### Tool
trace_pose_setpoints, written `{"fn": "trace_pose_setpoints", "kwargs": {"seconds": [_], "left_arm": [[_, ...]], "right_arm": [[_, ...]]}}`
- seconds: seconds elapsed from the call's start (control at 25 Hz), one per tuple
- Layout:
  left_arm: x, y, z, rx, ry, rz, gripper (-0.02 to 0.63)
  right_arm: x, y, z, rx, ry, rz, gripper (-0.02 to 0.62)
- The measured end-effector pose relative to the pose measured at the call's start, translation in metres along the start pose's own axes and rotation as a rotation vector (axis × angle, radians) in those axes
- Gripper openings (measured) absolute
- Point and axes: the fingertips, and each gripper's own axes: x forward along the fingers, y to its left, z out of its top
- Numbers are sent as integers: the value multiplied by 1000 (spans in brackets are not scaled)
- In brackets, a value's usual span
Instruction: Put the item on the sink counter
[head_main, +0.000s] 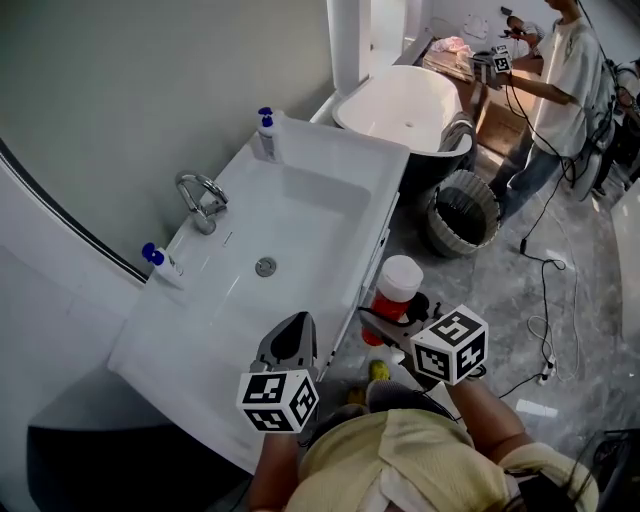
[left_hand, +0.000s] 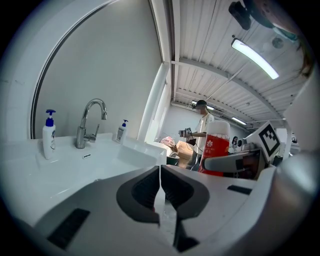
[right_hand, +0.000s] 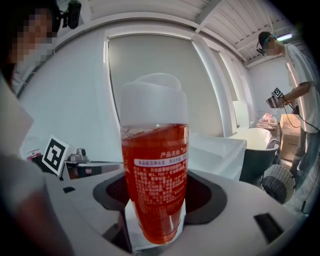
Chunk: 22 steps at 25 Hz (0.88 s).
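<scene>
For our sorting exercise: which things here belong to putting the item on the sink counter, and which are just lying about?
Job: red bottle, right gripper, counter.
Lying about: soap bottles, tap, bathtub, basket.

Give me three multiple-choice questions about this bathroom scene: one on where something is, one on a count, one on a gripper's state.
1. Where is the red bottle?
A. between the jaws of the right gripper
B. in the sink basin
C. in the bathtub

2. How many blue-topped pump bottles stand on the sink counter?
A. one
B. two
C. four

3. How do the jaws of the left gripper stand?
A. wide apart
B. together, nothing between them
C. closed on the faucet

Answers:
1 A: the right gripper view shows the jaws clamped on the bottle's lower body.
2 B: the head view shows one at the counter's far end and one nearer.
3 B: the left gripper view shows the pads meeting, empty.
</scene>
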Motion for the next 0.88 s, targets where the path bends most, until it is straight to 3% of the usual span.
{"fn": "trace_pose_setpoints", "kwargs": {"seconds": [0.88], "left_arm": [[80, 42, 36, -34, -41, 150, 43]], "right_arm": [[89, -69, 50, -50, 35, 154, 299]]}}
